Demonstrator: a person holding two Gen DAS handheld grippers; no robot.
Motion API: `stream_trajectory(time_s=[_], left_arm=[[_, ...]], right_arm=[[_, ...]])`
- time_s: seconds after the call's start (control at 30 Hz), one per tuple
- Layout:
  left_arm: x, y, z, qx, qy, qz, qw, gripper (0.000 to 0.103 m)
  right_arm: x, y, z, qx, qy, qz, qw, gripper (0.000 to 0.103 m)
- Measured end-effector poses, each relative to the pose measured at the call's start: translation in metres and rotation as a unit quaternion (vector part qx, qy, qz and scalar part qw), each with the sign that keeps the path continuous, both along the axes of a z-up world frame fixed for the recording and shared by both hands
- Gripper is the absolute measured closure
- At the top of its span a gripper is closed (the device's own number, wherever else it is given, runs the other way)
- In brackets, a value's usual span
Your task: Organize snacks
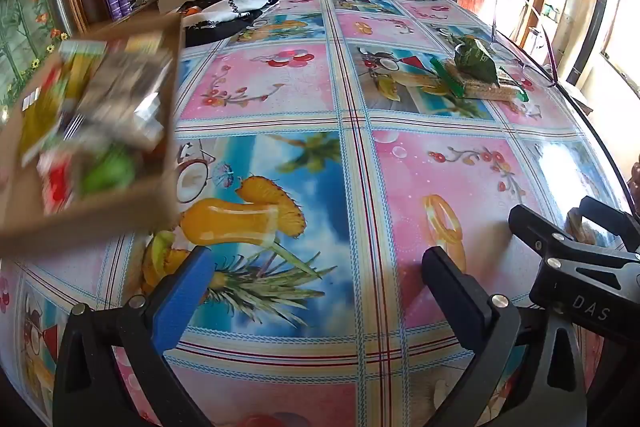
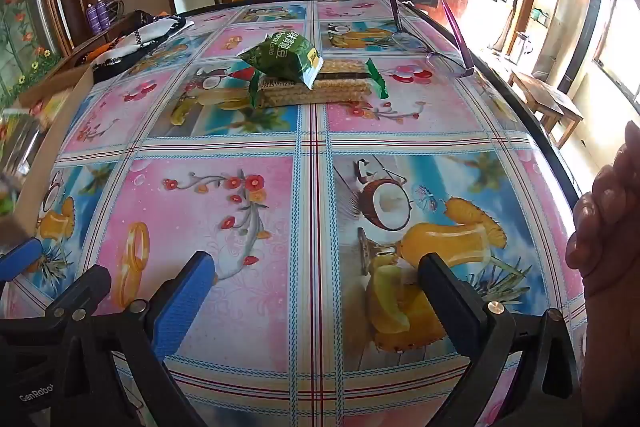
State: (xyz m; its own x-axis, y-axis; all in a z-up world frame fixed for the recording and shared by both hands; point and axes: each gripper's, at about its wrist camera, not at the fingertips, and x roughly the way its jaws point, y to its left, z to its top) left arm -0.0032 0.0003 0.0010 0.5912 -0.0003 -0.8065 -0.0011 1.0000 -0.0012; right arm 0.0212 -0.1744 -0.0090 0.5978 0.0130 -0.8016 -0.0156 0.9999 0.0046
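Both pairs of tongs hang over the worktop (image 2: 312,131) with their jaws spread wide and nothing between them. The left tongs (image 1: 316,283) point down at a printed pineapple-and-juice panel of the cloth; the right tongs (image 2: 316,287) sit over a pink flower panel and a coconut-and-juice panel.

Ahead of the right tongs, well apart from them, lies a wafer bar pack (image 2: 320,87) with clear wrap and green ends. A small green snack packet (image 2: 280,57) rests tilted on top of it, touching it; it carries white writing and a yellow patch, seen upside down and too small to read. From the left tongs the same pair sits far ahead and to the right.

Left of the left tongs, near and raised in the view, is a cardboard box (image 1: 100,131) filled with mixed snack packets, too blurred to read any label.

A pair of glasses (image 2: 436,55) lies beyond the wafer pack, to the right. The right tongs' arm reads "DAS" in the left wrist view; the left tongs' body reads "GenRobot" in the right wrist view. A hand (image 2: 604,211) shows at the right edge.
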Motion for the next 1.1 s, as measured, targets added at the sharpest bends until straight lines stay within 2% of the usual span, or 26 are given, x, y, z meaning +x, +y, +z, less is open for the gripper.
stream_trajectory(time_s=[1.1], left_arm=[[0.0025, 0.0042, -0.0061, 0.000, 0.000, 0.000, 1.0000, 0.000]], right_arm=[[-0.0020, 0.0001, 0.0011, -0.002, -0.002, 0.001, 1.000, 0.001]])
